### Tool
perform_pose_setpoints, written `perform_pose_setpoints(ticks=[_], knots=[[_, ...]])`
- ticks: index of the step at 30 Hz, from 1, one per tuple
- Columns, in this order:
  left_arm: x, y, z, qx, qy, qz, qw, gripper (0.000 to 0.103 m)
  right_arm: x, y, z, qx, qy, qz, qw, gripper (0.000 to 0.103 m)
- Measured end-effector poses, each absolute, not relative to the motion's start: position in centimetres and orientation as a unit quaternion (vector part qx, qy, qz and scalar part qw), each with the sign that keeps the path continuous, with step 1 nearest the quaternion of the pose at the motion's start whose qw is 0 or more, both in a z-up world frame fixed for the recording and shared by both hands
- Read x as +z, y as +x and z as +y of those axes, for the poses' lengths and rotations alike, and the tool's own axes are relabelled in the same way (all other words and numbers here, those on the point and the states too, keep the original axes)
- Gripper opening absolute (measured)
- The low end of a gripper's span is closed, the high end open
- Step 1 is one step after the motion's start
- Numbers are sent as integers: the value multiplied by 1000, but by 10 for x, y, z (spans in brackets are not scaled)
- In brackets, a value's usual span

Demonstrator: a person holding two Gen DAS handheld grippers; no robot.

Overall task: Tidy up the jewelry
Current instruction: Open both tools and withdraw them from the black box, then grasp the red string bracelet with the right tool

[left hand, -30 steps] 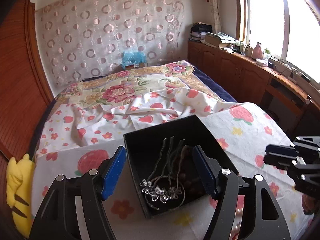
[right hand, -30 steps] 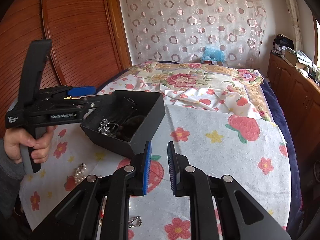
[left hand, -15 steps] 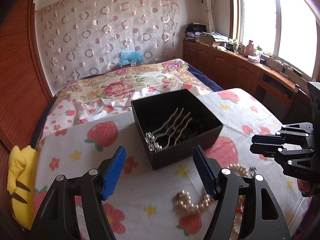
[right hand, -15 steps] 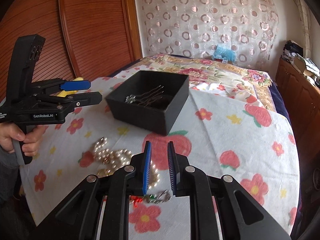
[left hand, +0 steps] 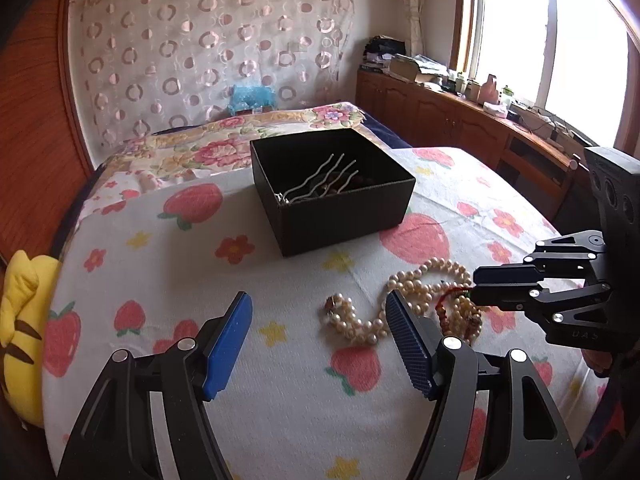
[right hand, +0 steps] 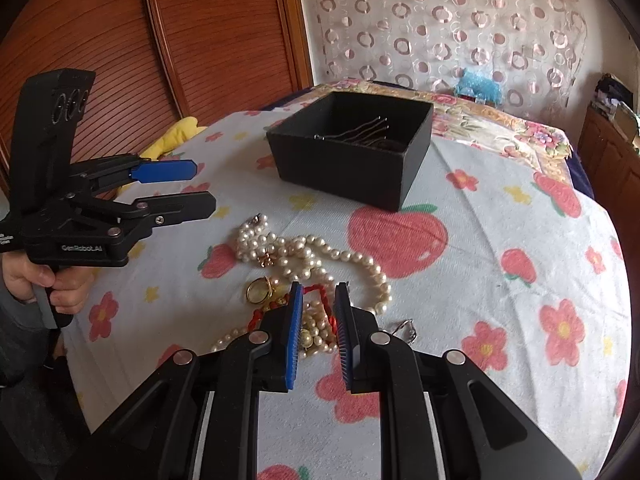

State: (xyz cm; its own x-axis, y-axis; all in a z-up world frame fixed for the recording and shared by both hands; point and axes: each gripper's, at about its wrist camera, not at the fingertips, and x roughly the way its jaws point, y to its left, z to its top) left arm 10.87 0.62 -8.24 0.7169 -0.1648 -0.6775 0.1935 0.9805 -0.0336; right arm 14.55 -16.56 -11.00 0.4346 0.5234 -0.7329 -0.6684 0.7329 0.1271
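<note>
— Pearls [left hand: 404,300] lie in a loose heap on the cloth [left hand: 280,280], with a red cord [right hand: 320,294] and a small gold ring [right hand: 259,291] tangled among them. Where is the box [left hand: 340,216]?

— Farther back on the same cloth, well apart from the heap. It is black and open-topped, with wavy metal hairpins [left hand: 320,180] inside.

— And the surface itself?

— White cloth printed with strawberries and small flowers. Behind it is a bed [left hand: 224,144] with a floral cover, then a curtain [left hand: 208,52] of pink rings.

— The rest of the room?

— Reddish wood panelling [right hand: 200,28] on one side, a bright window [left hand: 560,32] over a cluttered wooden counter [left hand: 500,116] on the other. A yellow plush toy [left hand: 20,320] sits at the cloth's edge.

— The claws?

— The left claw [left hand: 320,340] is spread wide above the cloth, just beside the pearls, gripping nothing. The right claw [right hand: 318,308] hangs over the heap, its blue pads [right hand: 295,320] narrowly parted; the red cord shows in the gap, but the pads are not pressing on it. A hand [right hand: 48,284] grips the left handle.
</note>
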Motion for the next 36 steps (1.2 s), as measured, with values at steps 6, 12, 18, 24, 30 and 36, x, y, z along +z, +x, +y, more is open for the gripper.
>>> perform_pose_setpoints(ticks=[6,12,18,24,30,36], knots=[[-93,102,5,-100,15,374,922,66,-117,150,-164,349,-92,411,837,18],[-100,100,1,-104,14,382,918,66,-117,147,-159,346,-111,405,839,7],[-108,99,-1,-110,12,395,912,66,-105,140,-164,345,-102,379,852,7],[-110,98,-5,-115,12,397,910,66,-84,135,-183,337,-69,350,871,7],[-108,95,-15,-132,11,397,908,66,-72,132,-195,327,-58,334,882,7],[-107,93,-23,-142,12,397,907,66,-64,132,-205,329,-41,325,886,7]])
